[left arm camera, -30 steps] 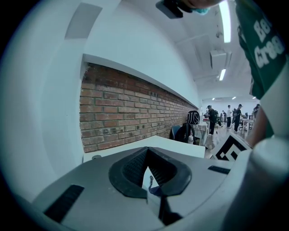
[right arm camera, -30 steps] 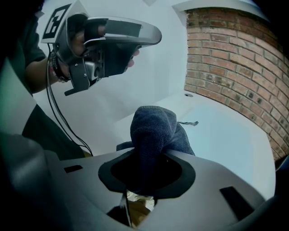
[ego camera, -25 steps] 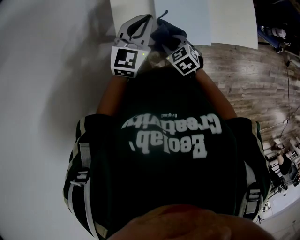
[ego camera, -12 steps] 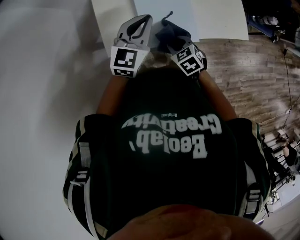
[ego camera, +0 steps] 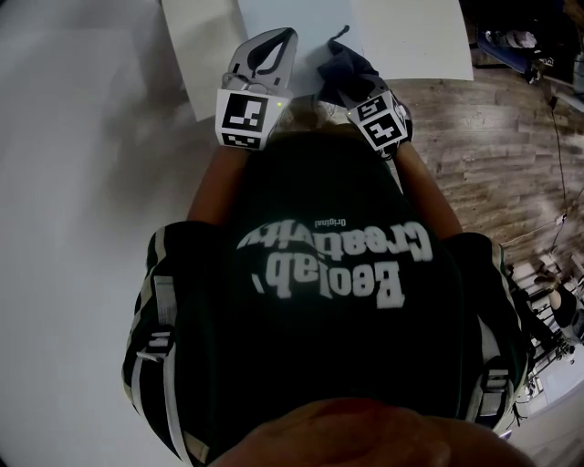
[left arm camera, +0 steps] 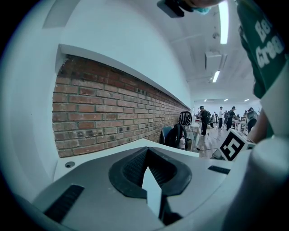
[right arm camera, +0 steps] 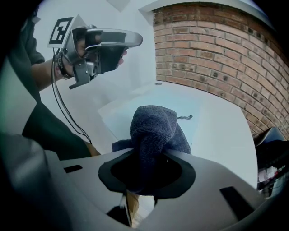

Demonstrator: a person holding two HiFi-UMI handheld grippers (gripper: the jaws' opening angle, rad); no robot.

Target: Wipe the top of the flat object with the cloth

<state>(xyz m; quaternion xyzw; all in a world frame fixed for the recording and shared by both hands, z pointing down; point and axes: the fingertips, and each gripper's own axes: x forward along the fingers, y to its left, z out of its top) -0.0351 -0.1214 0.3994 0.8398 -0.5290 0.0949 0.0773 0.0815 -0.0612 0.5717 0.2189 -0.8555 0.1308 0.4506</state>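
right gripper (right arm camera: 149, 158) clamped on bunched blue-grey cloth (right arm camera: 153, 124) over pale blue flat panel (ego camera: 301, 18) at 12 o'clock | left gripper (ego camera: 265, 50) jaws together, empty, 11 o'clock | risk: nothing pins the panel, so wipe pressure could slide it

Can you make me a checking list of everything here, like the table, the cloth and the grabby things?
Surface: white table, bare where it shows.
Job's things: pale flat panel lies on the table; dark blue-grey cloth is bunched over it, contact cannot be told.
Clutter: nothing seen.
Grippers: right gripper shut on the cloth; left gripper shut, empty, pointing at the brick wall.
Cables: black cables hang from the left gripper.
Surroundings: brick wall, wood floor, people far off.
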